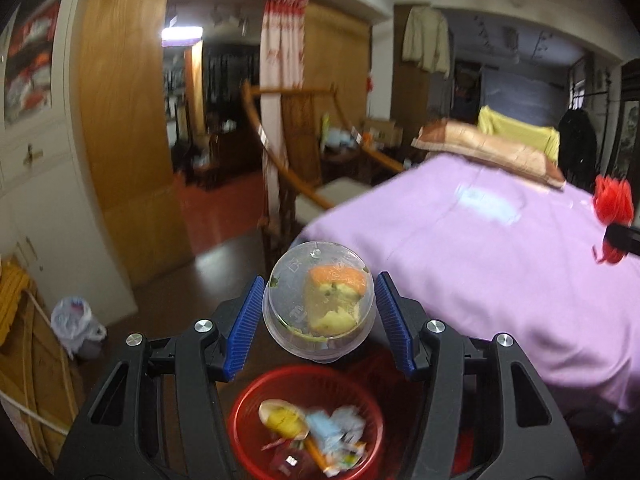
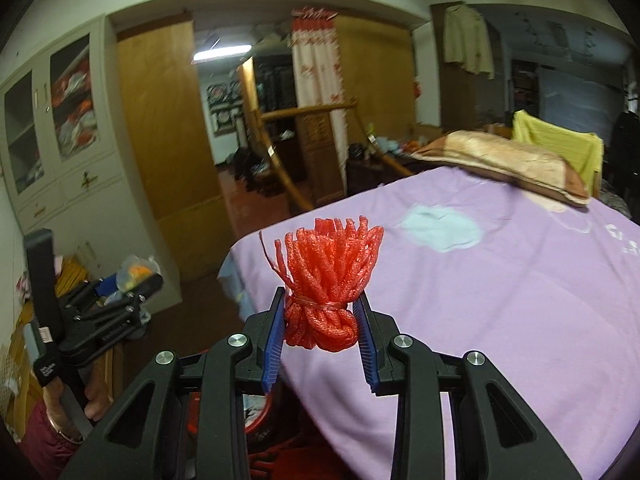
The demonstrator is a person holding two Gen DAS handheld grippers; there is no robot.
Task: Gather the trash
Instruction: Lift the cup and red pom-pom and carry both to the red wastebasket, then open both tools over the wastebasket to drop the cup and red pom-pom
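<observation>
So the left gripper (image 1: 319,312) is clamped on a clear plastic cup (image 1: 319,304) with a chewed fruit core inside, hanging right over the red basket (image 1: 248,404), which already has scraps in it and only shows properly in the left wrist view. The right gripper (image 2: 321,322) has its jaws squeezed close on a red foam net bundle (image 2: 326,280) at the corner of the purple bed (image 2: 500,300). Only the right view shows the hand (image 2: 94,400) carrying the left tool, left of the bed.

Clear glossy plastic cup (image 1: 319,304); ribbed blue pads (image 1: 244,320) on matt black plastic arms; red foam net (image 2: 328,280), rough and spongy; red plastic mesh basket (image 1: 248,412), lower centre; matt lilac cloth bedspread (image 1: 500,260); smooth wooden doors (image 1: 124,100), upper left.
</observation>
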